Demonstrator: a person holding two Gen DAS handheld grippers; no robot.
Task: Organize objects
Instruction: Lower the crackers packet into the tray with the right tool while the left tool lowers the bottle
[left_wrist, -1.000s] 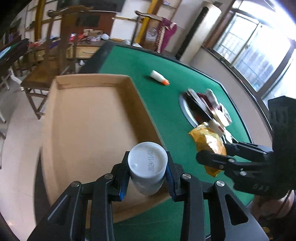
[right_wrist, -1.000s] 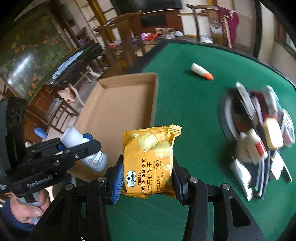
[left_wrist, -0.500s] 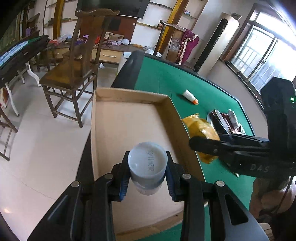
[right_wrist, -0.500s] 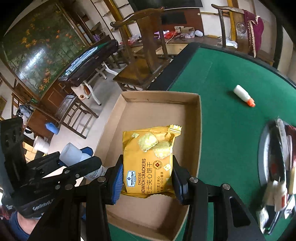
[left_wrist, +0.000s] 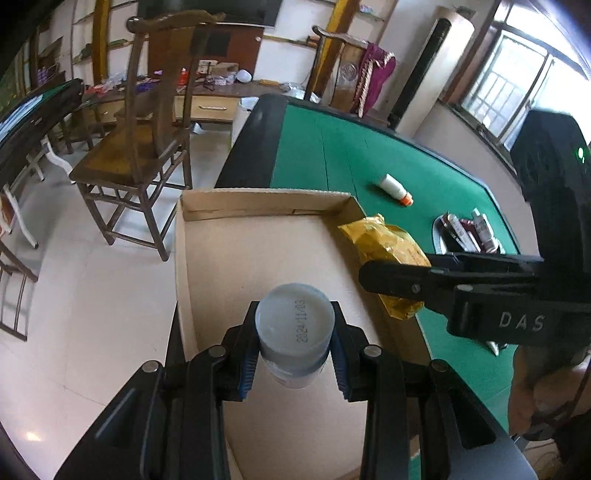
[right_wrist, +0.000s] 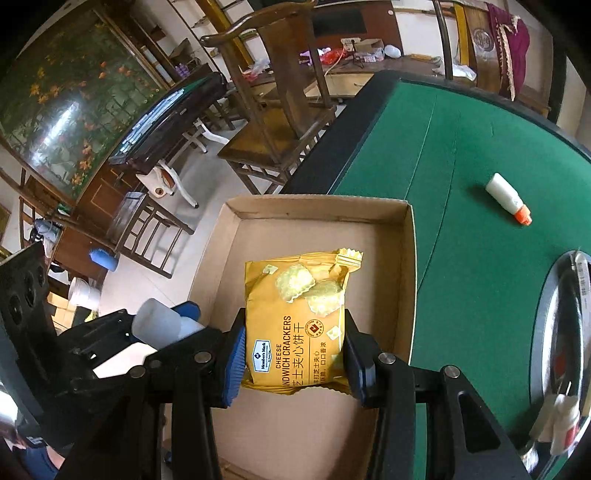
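White bottle (left_wrist: 294, 334): pads of the left gripper (left_wrist: 294, 354) are covering its sides, label unreadable. Tray of items (right_wrist: 561, 354) is running off the right wrist frame edge, contents blurring. Cracker packet (left_wrist: 388, 258) is partly hiding behind the right gripper finger (left_wrist: 424, 284).

Matt corrugated cardboard box (right_wrist: 402, 266), glossy yellow foil cracker packet (right_wrist: 295, 317), smooth white plastic bottle (left_wrist: 293, 334), green felt table (right_wrist: 472, 147)

Yellow cracker packet (right_wrist: 295, 325), white bottle (left_wrist: 294, 334), tan box (left_wrist: 258, 258), green table (right_wrist: 480, 184).
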